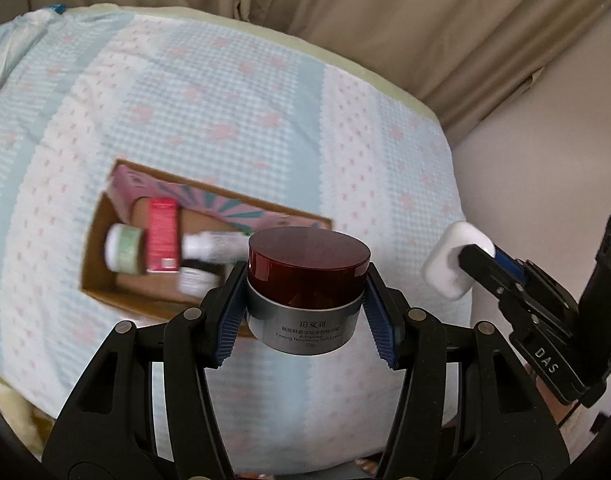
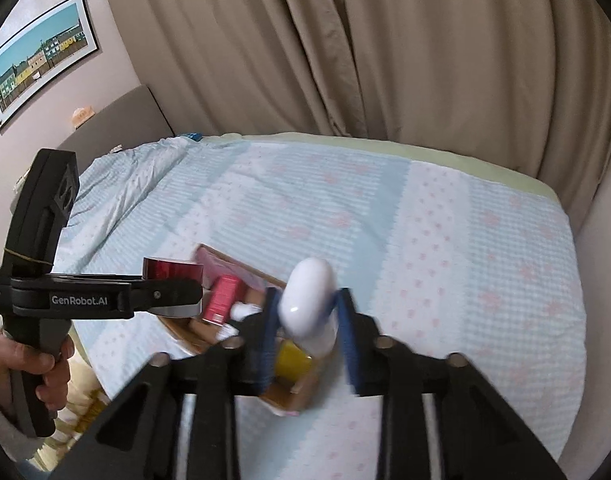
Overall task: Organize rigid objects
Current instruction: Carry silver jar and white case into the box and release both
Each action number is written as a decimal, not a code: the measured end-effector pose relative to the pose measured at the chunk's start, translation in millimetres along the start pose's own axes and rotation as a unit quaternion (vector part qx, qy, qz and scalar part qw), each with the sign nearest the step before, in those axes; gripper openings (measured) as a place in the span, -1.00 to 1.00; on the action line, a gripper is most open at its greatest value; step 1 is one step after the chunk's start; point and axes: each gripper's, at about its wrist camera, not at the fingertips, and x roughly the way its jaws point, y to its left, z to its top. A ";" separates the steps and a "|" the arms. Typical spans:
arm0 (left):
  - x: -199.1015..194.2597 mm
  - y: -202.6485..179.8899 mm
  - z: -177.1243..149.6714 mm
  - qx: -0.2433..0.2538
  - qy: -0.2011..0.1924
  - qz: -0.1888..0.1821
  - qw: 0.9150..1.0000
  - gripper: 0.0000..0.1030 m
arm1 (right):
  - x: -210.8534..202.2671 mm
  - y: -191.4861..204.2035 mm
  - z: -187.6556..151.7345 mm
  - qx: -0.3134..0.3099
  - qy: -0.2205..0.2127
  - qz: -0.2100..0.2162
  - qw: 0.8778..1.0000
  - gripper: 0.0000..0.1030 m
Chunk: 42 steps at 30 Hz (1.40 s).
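Observation:
My left gripper (image 1: 305, 304) is shut on a cream jar (image 1: 305, 292) with a dark red lid and a silver body, held above the near edge of a cardboard box (image 1: 99, 280) on the bed. The box holds a red carton (image 1: 163, 236), a green-and-white jar (image 1: 123, 248) and a white bottle (image 1: 213, 246). My right gripper (image 2: 307, 320) is shut on a white oval case (image 2: 309, 304), held above the box (image 2: 293, 396). The case also shows at the right of the left wrist view (image 1: 451, 258). The jar shows in the right wrist view (image 2: 171, 270).
The bed has a light blue and white cover with pink dots (image 1: 225, 92). Beige curtains (image 2: 345, 40) hang behind it. A headboard (image 2: 117, 120) and a framed picture (image 2: 37, 60) are at the left. A yellow item (image 2: 291, 362) lies in the box.

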 end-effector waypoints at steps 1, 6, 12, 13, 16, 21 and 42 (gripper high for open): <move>0.0 12.2 0.5 0.002 0.008 0.000 1.000 0.00 | 8.2 9.9 -0.3 0.006 0.002 0.005 1.000 -0.62; 17.1 73.5 -2.3 0.019 0.045 0.002 0.999 0.00 | 61.9 54.6 -10.2 0.041 0.023 0.003 0.999 -0.62; 45.7 126.2 -10.4 0.058 0.094 0.013 0.994 0.00 | 116.8 89.1 -22.2 0.106 0.051 -0.012 0.993 -0.62; 49.8 131.3 -11.7 0.064 0.100 0.014 0.993 0.00 | 123.5 92.4 -25.2 0.119 0.057 -0.012 0.991 -0.62; 62.4 143.2 -13.6 0.089 0.113 0.016 0.989 0.00 | 141.4 101.0 -32.0 0.147 0.075 -0.017 0.986 -0.62; 84.2 147.2 -14.8 0.123 0.132 0.020 0.983 0.00 | 170.2 105.0 -39.2 0.171 0.100 -0.031 0.980 -0.63; 102.7 151.0 -12.5 0.173 0.126 0.038 0.976 0.99 | 204.6 60.6 -44.9 0.208 0.160 -0.114 0.958 0.99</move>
